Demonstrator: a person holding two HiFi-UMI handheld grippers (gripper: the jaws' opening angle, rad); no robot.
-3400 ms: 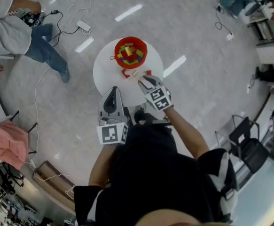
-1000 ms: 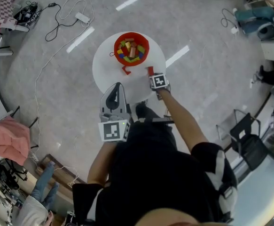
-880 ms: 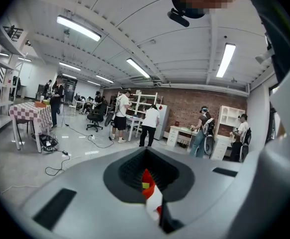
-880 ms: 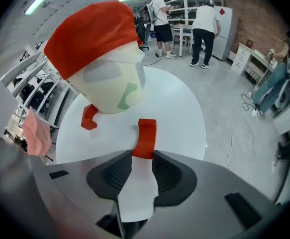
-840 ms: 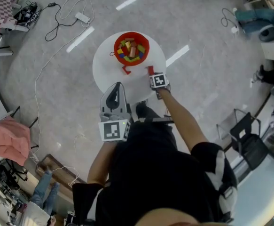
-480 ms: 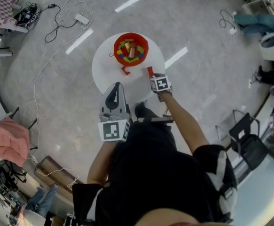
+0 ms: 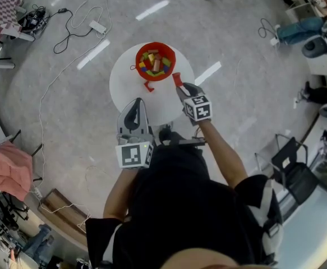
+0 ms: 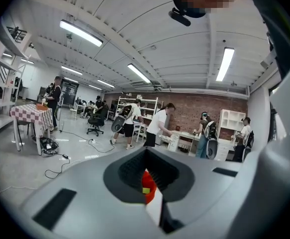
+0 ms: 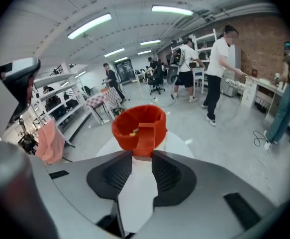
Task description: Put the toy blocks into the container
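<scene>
Our right gripper (image 7: pixel 179 84) pinches a red block (image 9: pixel 144 138) at its fingertips, the red container (image 9: pixel 122 131) just beyond them; our left gripper (image 7: pixel 135 104) sits pressed together, empty. So shallow a grip could drop it short.

Wearing black short-sleeved top (image 7: pixel 180 206); grey left tongs (image 7: pixel 136 102) and right tongs (image 7: pixel 180 86), each carrying a black-and-white marker cube (image 7: pixel 133 154).

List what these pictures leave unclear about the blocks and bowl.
- The blocks in the bowl: head view, too small to count; right gripper view, the held block and the rim hide most.
- The loose block on the table: head view, too small for its shape.
- Left gripper view: the left gripper hides all but a sliver of bowl.
</scene>
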